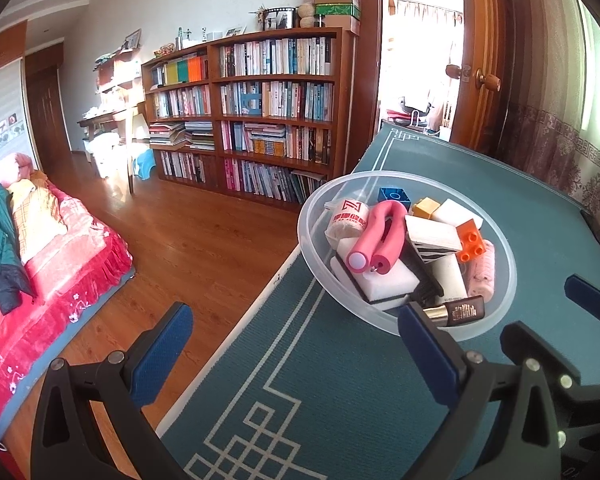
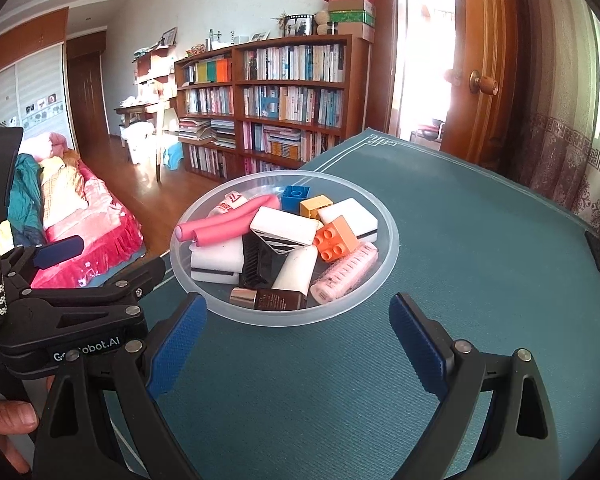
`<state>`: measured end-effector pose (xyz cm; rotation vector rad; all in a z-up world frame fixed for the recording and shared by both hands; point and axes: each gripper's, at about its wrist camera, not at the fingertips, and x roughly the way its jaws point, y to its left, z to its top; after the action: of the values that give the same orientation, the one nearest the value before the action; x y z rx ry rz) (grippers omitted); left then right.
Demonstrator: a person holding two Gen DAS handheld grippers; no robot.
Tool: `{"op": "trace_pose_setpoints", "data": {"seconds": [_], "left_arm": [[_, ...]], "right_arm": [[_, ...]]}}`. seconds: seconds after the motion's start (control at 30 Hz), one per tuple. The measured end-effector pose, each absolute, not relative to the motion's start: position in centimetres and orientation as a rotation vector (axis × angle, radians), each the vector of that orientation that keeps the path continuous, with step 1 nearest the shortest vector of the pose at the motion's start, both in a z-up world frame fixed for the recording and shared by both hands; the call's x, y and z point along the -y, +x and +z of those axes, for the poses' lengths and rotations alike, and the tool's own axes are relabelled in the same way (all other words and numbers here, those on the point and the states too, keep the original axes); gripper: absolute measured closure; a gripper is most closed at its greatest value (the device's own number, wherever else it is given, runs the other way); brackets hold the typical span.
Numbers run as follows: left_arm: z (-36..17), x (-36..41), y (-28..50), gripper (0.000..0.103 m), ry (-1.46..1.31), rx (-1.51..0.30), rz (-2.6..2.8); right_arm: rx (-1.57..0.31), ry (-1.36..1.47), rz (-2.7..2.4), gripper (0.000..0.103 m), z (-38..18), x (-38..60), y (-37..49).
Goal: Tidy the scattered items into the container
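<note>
a green mat with a pale key-pattern border covers the table, and on it sits the clear plastic bowl, near the table's left edge, with every loose item visible lying inside it. largest among the contents are white sponge blocks, one with a black underside, and a bent pink foam curler resting across them; a pale pink mesh roller leans against the near-right wall, beside an orange building brick, with a yellow brick and a blue brick toward the far side. a white tape roll at the far left carries red printed characters too small to read. a small brown bottle with a metallic cap lies at the near rim, its label print too fine to make out. the left gripper is spread wide and empty, its right blue pad just at the bowl's near rim, its left pad out past the table edge over the wooden floor. seen from the right wrist, its black body bears white lettering reading partly "obot.ai". the right gripper is likewise wide apart and empty, hovering low over the mat just short of the bowl. a person's fingers show at the lower left corner of the right wrist view.
</note>
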<state>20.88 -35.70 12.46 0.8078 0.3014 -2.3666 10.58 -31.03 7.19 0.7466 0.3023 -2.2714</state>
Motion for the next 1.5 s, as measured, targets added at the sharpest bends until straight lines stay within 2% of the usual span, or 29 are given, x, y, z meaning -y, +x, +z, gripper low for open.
{"op": "trace_pose_setpoints", "data": {"seconds": [0.13, 0.2, 0.23, 1.07, 1.5], "left_arm": [[12.4, 35.8, 20.9, 0.000, 0.812, -0.307, -2.369], [12.3, 35.8, 20.9, 0.000, 0.812, -0.311, -2.368], [12.2, 35.9, 20.9, 0.000, 0.814, -0.312, -2.366], [12.5, 33.2, 20.0, 0.000, 0.859, -0.236, -2.407], [13.3, 32.1, 20.2, 0.000, 0.841, -0.200, -2.416]], "right_arm": [[-0.259, 0.779, -2.238, 0.008, 7.0, 31.0, 10.1], [-0.269, 0.761, -2.254, 0.000, 7.0, 31.0, 10.3], [-0.273, 0.747, -2.260, 0.000, 7.1, 31.0, 10.5], [-0.234, 0.805, -2.328, 0.000, 6.4, 28.0, 9.2], [-0.214, 0.663, -2.440, 0.000, 8.5, 26.3, 10.3]]}}
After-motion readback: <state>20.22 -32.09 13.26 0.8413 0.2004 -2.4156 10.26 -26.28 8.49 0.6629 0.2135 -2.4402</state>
